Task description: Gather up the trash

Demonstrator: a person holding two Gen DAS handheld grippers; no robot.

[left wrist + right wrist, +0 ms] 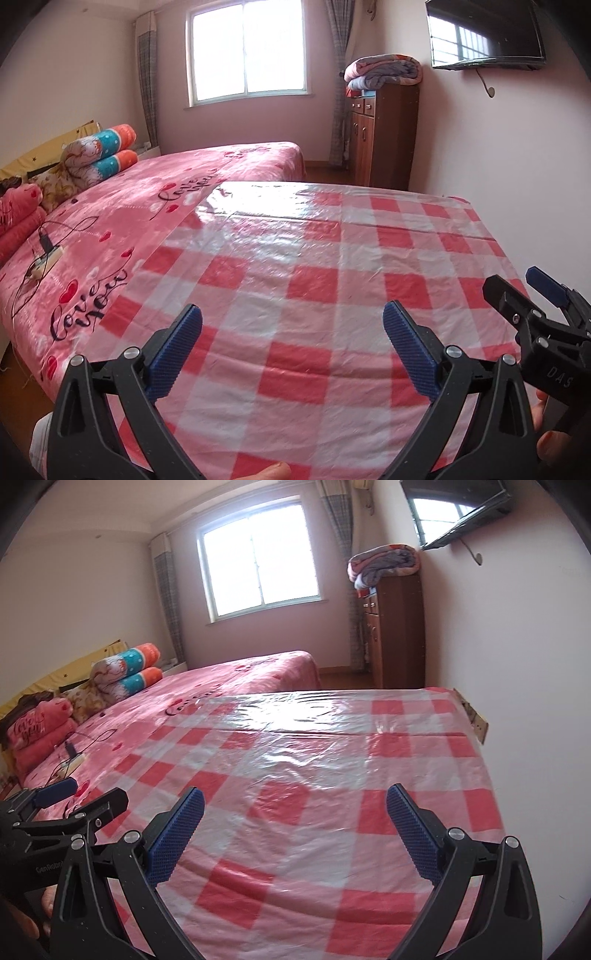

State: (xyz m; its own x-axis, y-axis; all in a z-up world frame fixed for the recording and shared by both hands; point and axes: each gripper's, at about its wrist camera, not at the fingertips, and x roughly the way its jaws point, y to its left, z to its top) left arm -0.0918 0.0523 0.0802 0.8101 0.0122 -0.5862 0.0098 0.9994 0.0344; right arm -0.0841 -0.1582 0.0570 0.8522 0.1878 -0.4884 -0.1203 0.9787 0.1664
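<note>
Both tongs hang spread w/ nothing between the blue ribbed pads: left tongs (291,345) over the near-left part of the counter (332,258), right tongs (295,827) over its near-right part, close to the wall. Each pair shows up at the edge of the other's view, side by side & near each other, right tongs at far right in the left wrist view, left tongs (74,801) at far left in the right wrist view, also w/ pads apart. Fingertips of the hands (550,443) holding the handles peek in at the bottom edges. Counter is covered by a glossy red-and-white checked plastic cloth (314,775), wrinkled, w/ window glare on the far half & a fold line across it. No trash can be made out on the cloth in either view; can't tell where it is. Beside the counter on the left is a bed (122,221) w/ a pink "love you" sheet; a power strip (46,260) w/ black cables lies on it, pink pillows (37,731) at the head end, rolled quilts (99,155) w/ orange & teal bands further back. Past the counter a brown wooden cabinet (384,136) stands against the right wall, a folded quilt (384,70) on top. Wall-mounted TV (484,33) above right; bright window (247,51) w/ checked curtains on the far wall.
</note>
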